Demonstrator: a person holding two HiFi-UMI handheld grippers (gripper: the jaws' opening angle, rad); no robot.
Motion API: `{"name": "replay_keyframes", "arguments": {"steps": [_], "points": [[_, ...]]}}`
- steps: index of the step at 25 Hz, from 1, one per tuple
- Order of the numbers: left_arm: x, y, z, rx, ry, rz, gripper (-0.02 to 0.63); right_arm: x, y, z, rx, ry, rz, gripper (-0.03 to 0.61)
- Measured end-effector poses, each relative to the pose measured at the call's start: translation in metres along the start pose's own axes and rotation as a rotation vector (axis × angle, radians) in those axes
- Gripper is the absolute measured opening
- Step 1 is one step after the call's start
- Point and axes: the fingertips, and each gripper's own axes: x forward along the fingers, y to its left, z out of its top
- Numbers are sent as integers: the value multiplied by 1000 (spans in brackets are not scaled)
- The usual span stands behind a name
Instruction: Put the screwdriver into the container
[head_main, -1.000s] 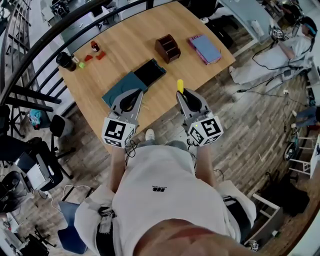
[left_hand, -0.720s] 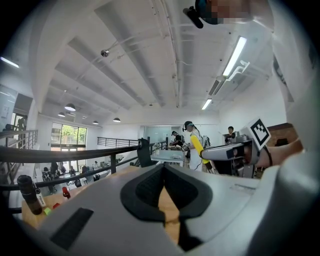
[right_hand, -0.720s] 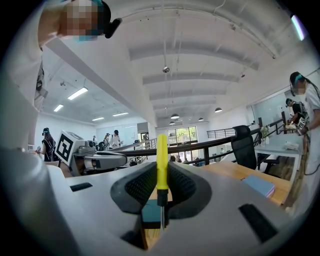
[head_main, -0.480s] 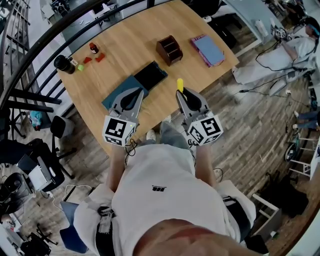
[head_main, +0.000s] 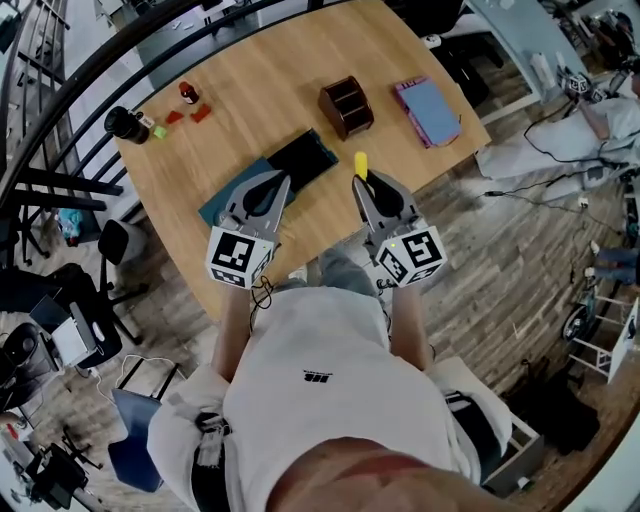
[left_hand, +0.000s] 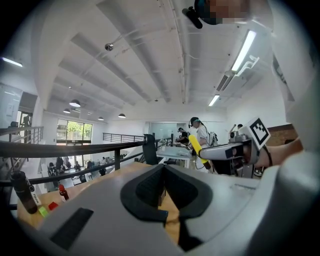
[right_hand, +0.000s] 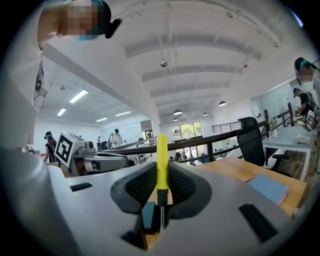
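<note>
Screwdriver is clamped at its black neck by the right gripper, yellow handle outward, well short of the container. Left gripper is closed on nothing, equally short of it. With so thin a hold, the tool may be pivoted or dropped if the container's rim is struck.

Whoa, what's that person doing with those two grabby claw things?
A person is at a wooden table with a gripper in each hand. The right gripper is clamped on a yellow-handled screwdriver. The left gripper holds nothing. The brown container sits farther out on the table, and the screwdriver isn't in it yet.
</note>
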Motion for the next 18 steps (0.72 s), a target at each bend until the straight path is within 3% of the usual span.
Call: {"name": "replay_keyframes", "arguments": {"steps": [18], "points": [[53, 69, -52, -124, 62, 157, 12, 90, -49, -47, 3, 163, 144, 57]]}}
